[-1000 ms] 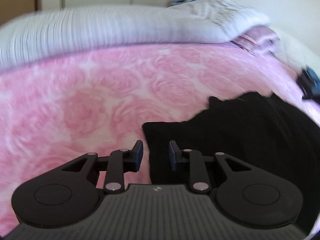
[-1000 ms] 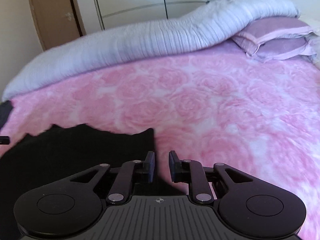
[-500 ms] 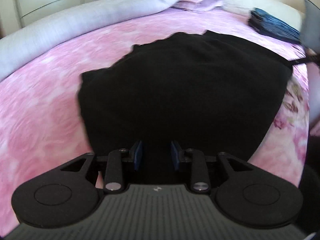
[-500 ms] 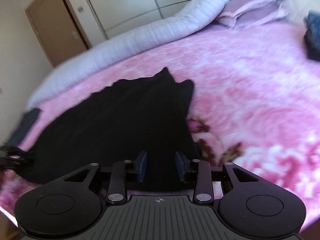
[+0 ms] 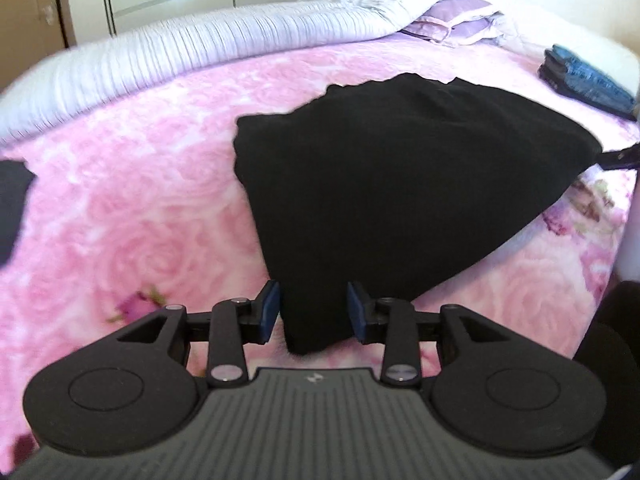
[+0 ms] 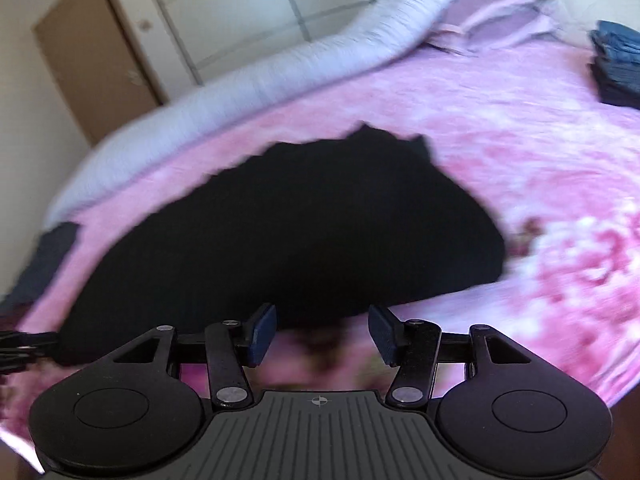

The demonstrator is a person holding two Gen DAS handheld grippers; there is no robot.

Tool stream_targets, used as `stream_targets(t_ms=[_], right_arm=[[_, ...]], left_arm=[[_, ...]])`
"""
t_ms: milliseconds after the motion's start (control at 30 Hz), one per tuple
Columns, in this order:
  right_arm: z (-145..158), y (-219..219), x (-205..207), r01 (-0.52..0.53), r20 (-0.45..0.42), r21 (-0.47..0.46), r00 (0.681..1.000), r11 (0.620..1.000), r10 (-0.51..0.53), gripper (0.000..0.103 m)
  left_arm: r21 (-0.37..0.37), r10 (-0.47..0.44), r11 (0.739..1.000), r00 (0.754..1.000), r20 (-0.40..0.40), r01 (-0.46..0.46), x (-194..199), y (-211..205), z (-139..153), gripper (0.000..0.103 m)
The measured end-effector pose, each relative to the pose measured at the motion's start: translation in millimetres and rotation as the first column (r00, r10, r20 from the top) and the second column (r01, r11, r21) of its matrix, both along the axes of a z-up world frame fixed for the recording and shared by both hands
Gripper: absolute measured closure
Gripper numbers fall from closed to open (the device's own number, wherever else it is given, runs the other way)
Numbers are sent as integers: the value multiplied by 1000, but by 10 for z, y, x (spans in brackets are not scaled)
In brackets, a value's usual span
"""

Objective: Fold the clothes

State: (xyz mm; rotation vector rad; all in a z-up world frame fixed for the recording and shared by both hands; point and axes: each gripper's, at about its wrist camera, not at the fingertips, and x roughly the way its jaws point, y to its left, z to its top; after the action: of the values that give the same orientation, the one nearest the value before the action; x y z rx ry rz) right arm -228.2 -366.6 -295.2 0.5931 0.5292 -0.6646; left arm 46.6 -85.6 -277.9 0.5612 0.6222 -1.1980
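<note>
A black garment lies spread on the pink rose-patterned bedspread. In the left wrist view my left gripper is open, and a near corner of the garment lies between its fingers without being pinched. In the right wrist view the garment lies ahead of my right gripper, which is open and empty just past the garment's near edge. The right view is motion-blurred. My right gripper's tip shows at the garment's right corner in the left wrist view.
A rolled white-lilac duvet and lilac pillows lie along the bed's far side. Folded blue jeans are stacked at the far right. A dark cloth lies at the left edge. A wardrobe and a brown door stand behind.
Both grippers have pulled back toward the bed's near edge, so the whole garment has come into view. Both jaws have opened wider; the right gripper has come clear of the cloth.
</note>
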Motion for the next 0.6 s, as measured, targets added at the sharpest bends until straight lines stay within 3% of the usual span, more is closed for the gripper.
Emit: stream_targets(t_ms=[67,233,600], right_arm=[[37,204,127,-47,20,-20,999,999,47,47],[-92,483,522,-162,-48,-24,986,986,161,46],[-219,626,581,-156,-78,41,984,987,159,45]], left_arm=[[-4,1,1000,1000,5,0,-108,41,-15,71],[56,-9,998,998,55,6,-238,42,-234,68],[60,20,998,999,37,-22,-228,22,-235,68]])
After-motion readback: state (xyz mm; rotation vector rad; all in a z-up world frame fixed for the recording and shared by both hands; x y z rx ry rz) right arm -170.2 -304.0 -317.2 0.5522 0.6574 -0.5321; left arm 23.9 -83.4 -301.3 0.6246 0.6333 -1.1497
